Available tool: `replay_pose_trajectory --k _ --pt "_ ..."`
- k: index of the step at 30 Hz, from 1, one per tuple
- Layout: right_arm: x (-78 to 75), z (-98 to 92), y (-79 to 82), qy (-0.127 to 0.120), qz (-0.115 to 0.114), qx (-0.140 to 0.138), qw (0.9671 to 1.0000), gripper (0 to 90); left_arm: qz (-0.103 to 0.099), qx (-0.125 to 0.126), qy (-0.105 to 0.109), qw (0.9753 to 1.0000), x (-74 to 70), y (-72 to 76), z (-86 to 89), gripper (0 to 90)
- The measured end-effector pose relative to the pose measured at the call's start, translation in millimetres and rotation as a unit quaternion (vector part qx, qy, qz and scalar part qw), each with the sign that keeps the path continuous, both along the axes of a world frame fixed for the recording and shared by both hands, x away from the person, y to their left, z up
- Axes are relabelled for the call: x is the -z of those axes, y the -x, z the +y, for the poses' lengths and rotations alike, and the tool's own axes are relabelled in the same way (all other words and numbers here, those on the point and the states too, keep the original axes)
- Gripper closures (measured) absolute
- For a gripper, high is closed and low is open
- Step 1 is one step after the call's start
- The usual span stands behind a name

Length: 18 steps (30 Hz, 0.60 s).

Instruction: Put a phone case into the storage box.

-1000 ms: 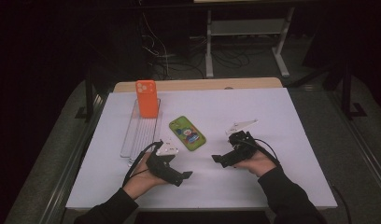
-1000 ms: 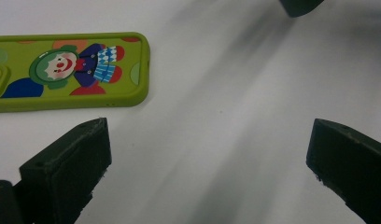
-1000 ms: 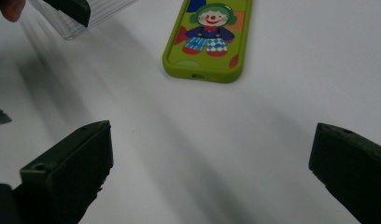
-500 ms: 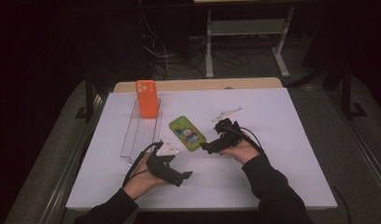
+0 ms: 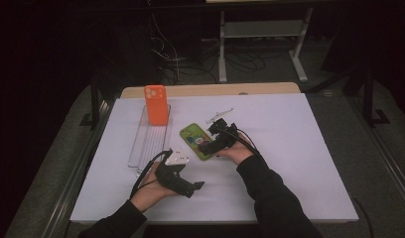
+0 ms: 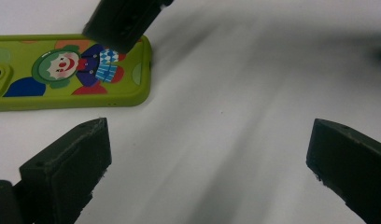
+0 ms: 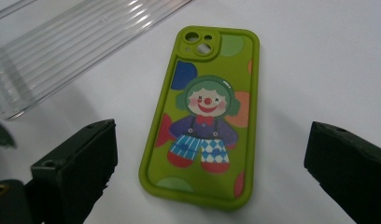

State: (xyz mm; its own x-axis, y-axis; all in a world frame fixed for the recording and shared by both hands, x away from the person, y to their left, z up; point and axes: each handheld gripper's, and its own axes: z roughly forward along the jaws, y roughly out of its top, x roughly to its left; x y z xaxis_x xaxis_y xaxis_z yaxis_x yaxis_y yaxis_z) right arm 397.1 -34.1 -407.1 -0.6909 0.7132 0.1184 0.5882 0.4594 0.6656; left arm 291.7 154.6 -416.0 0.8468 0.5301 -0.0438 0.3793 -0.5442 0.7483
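A lime-green rubbery phone case printed with a clown (image 7: 201,114) lies flat on the white table (image 5: 300,148), beside a clear ribbed plastic tray (image 5: 150,140) (an orange phone case (image 5: 156,104) stands in it). The right gripper (image 5: 206,147) hovers over the green case, jaws spread wide on either side. The left gripper (image 5: 193,187) rests nearby, jaws wide and empty.

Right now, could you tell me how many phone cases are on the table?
2: the green clown case lies flat between the jaws of the right gripper; the orange case stands in the clear rack.
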Motion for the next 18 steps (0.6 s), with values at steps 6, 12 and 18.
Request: replay_pose_trajectory --k 6,12,18 --pt "9.3 11.9 -9.7 0.019 0.005 0.010 0.9998 1.9 -0.001 0.001 0.000 1.0000 0.0 -0.1 -0.1 0.0" --pt "21.1 23.4 -17.1 0.039 0.007 0.007 0.9992 1.9 0.000 0.001 0.001 1.0000 -0.4 -0.5 0.3 0.0" --pt "30.1 27.1 -21.3 0.055 0.019 0.012 0.9982 1.9 0.003 -0.002 0.004 1.0000 0.1 0.3 -0.4 0.0"
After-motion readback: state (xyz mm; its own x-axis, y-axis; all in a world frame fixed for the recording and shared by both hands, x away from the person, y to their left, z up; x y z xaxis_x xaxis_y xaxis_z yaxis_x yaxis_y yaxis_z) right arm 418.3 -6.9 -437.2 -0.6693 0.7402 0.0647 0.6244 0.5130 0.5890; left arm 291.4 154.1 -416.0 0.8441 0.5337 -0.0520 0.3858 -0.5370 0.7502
